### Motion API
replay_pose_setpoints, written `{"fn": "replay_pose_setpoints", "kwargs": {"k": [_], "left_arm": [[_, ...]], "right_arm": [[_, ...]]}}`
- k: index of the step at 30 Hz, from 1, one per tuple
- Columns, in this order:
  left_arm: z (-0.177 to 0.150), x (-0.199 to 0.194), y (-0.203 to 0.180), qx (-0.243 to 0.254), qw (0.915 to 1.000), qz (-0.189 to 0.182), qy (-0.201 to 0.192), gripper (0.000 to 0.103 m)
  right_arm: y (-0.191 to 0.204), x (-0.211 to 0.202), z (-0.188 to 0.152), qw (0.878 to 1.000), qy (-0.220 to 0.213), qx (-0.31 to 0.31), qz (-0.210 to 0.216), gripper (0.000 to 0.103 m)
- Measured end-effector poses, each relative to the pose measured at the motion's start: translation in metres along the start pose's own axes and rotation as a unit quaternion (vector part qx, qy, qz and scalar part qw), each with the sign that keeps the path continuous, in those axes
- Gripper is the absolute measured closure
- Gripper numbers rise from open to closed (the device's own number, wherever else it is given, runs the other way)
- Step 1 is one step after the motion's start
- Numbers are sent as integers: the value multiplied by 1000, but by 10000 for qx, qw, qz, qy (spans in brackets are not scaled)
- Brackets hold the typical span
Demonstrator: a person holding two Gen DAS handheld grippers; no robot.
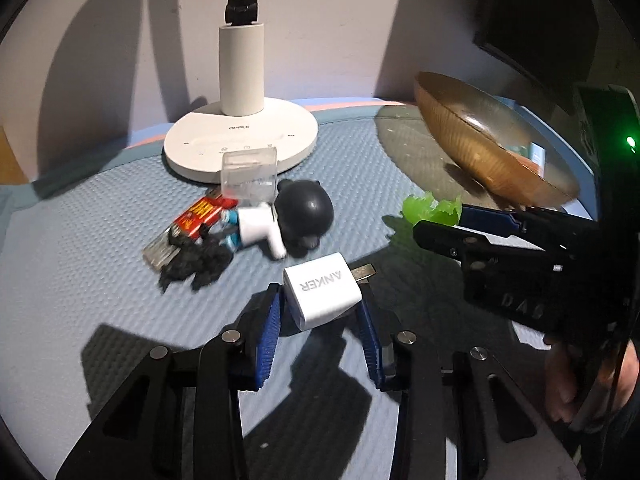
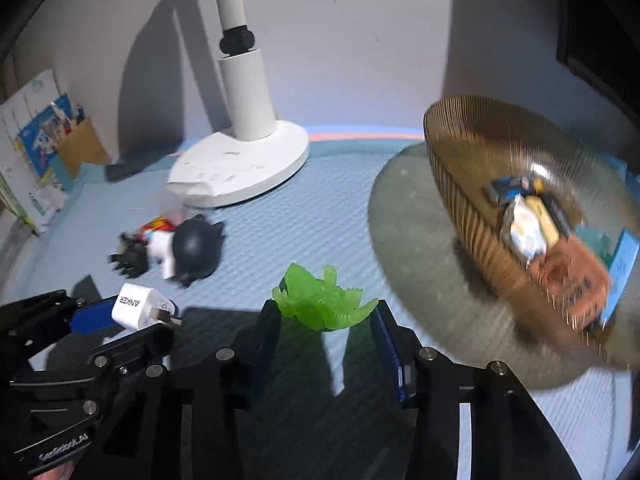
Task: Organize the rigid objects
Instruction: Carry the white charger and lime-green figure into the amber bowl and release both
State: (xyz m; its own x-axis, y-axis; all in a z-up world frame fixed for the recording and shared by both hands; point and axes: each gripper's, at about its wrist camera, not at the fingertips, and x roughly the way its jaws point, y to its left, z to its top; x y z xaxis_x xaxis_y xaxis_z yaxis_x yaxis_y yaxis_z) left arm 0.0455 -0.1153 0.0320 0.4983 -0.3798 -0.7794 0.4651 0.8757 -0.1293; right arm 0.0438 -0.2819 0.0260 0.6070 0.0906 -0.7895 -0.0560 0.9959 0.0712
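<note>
— Two grippers are down on our blue mat at once. Our left gripper (image 1: 320,320) has its blue pads (image 1: 269,332) pressed on either side of the white charger (image 1: 322,290), prongs pointing to two o'clock in the left wrist view.

— And our right gripper (image 2: 326,330)?

— Its fingers flank the green figure (image 2: 320,300), which sits between the tips. We cannot tell whether the pads actually press on it; the left pad looks to touch, the right one seems just beside the tail.

— What crowds us?

— At eleven o'clock from the charger, a heap: a black-headed toy (image 1: 306,212) with a white body, a spiky black figure (image 1: 196,260), a red packet (image 1: 202,216) and a clear cup (image 1: 249,176) lying on its side. Behind them stands the white lamp base (image 1: 240,140), its post rising at twelve.

— And the bowl?

— The amber ribbed bowl (image 2: 460,184) sits at two o'clock from the green figure, on a round grey mat (image 2: 404,248), well apart from it. Packets already lie inside. From the left wrist view, the right gripper reaches across in front of the bowl.
</note>
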Motion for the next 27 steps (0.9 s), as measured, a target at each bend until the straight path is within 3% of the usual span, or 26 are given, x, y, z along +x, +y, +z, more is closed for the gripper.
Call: {"fn": "replay_pose_setpoints", "kwargs": {"k": [3,6,12,13,15,21,25,27], "left_arm": [[-17,-19,1,160,9998,-110,19,69],[-33,-30,8,28,9999,92,131,69],[-56,-36,20,-770,9965,251,205,68],[-57,-38,19,-813,9962,246,211,60],[-61,-44,14,-893,9956,49,282,58],[-72,-60,-9,-472,9969,-456,427,57],[-69,-59,-8,-356,9989,72,285,57],[-67,-52,-1,-451,9984,2,350,57]], "right_arm": [[6,-18,-15,9995,54,112,290,58],[15,-38,-34,9991,-17,119,398,58],[32,-38,-59,9999,10,-101,14,58],[32,-37,-62,9999,13,-107,-23,57],[32,-35,-65,9999,23,-127,-54,58],[23,-36,-65,9999,-6,11,131,58],[22,-36,-65,9999,-29,22,166,58],[23,-36,-66,9999,-35,-23,144,58]]}}
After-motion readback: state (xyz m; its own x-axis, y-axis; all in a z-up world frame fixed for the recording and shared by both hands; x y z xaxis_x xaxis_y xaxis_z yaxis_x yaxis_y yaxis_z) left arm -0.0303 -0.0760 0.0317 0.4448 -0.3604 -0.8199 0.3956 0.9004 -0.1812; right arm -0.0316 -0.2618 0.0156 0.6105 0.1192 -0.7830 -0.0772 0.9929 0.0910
